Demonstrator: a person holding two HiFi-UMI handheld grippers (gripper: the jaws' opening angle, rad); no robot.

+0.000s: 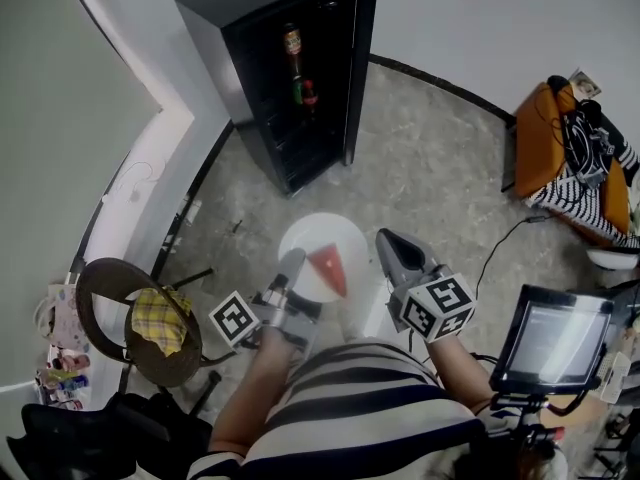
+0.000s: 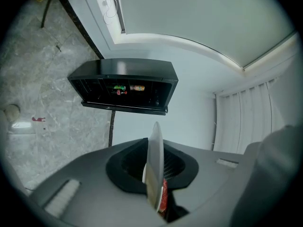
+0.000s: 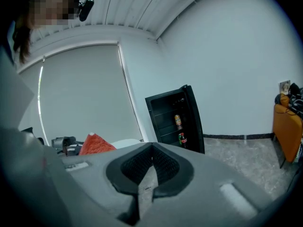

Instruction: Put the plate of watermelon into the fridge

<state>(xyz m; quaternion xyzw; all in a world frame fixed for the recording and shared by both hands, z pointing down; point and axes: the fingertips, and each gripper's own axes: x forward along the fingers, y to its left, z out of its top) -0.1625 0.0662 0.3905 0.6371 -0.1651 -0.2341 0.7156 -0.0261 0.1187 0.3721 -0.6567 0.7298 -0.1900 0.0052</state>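
A white plate (image 1: 335, 240) carries a red watermelon wedge (image 1: 329, 266) and hangs above the floor in front of the person. My left gripper (image 1: 292, 268) is shut on the plate's near left rim. The left gripper view has the plate (image 2: 155, 157) edge-on between the jaws, with the watermelon (image 2: 164, 200) peeking out beside it. My right gripper (image 1: 394, 250) hovers just right of the plate, shut and holding nothing. Its own view shows the watermelon (image 3: 94, 144) and the plate (image 3: 127, 143) to its left. The black fridge (image 1: 290, 78) stands ahead, door open, bottles (image 1: 294, 46) on its shelves.
A round chair with a yellow checked cloth (image 1: 160, 320) stands at the near left. An orange seat piled with cables (image 1: 562, 146) is at the right, a monitor on a stand (image 1: 553, 342) near right. A black cable (image 1: 505, 238) runs over the marble floor.
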